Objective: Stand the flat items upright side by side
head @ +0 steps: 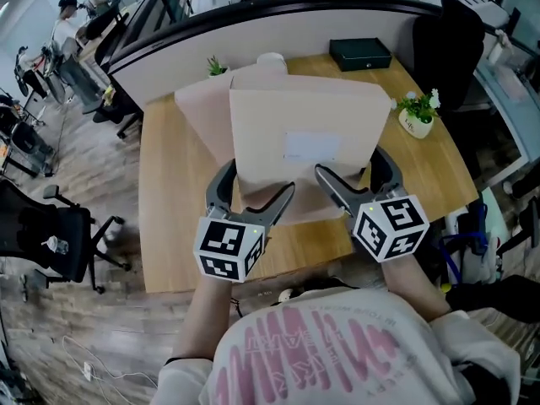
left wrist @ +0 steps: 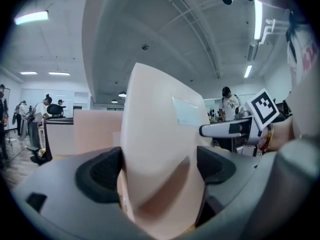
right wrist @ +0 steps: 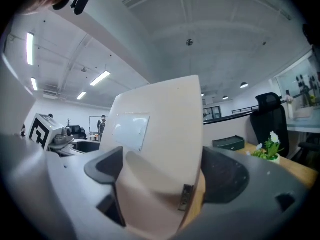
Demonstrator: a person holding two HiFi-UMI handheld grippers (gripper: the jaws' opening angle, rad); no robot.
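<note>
A large beige padded envelope point(head: 299, 137) with a white label stands upright over the wooden desk point(head: 169, 218), held at its lower edge from both sides. My left gripper point(head: 257, 199) is shut on its lower left part, and the envelope point(left wrist: 160, 154) fills the space between the jaws. My right gripper point(head: 350, 188) is shut on the lower right part, where the envelope point(right wrist: 160, 154) bulges between the jaws. A second beige envelope point(head: 202, 116) stands tilted just behind and to the left.
A small potted plant point(head: 418, 112) with white flowers stands at the desk's right. A black box point(head: 360, 54) lies at the back right, and a little green plant point(head: 217, 66) at the back. A curved partition point(head: 278, 15) rims the desk; office chairs stand on the floor to the left.
</note>
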